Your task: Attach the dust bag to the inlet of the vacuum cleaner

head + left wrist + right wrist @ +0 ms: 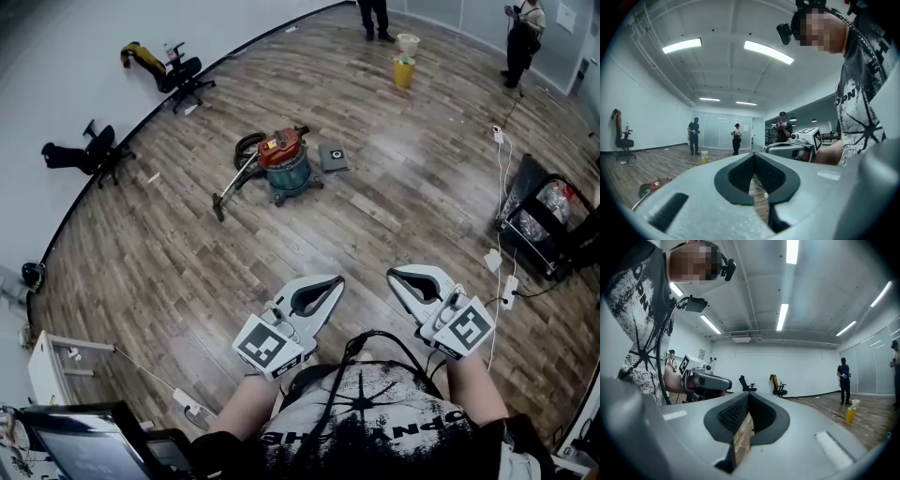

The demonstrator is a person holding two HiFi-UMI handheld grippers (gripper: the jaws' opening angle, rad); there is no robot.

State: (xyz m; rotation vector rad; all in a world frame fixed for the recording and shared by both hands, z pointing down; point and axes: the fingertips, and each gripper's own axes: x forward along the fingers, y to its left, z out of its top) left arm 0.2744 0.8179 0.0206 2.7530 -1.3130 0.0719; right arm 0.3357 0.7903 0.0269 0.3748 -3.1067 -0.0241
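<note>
The vacuum cleaner (pixel 282 160), a grey-green drum with a red top, stands on the wooden floor far ahead, its black hose (pixel 234 178) trailing left. A flat grey square thing (pixel 333 157), possibly the dust bag, lies just to its right. My left gripper (pixel 335 280) and right gripper (pixel 393 274) are held level in front of the person's chest, far from the vacuum. Both are shut with nothing between the jaws. In the left gripper view, the left gripper (pixel 753 155) is shut and the vacuum cleaner (pixel 654 185) shows low at the left. The right gripper (pixel 748 394) is likewise shut.
Two office chairs (pixel 98 150) (pixel 178 75) lie tipped over by the left wall. A yellow bucket (pixel 404 70) and two people (pixel 375 19) (pixel 525 33) are at the far end. A black cart (pixel 548 220), cables and power strips (pixel 497 262) are at the right.
</note>
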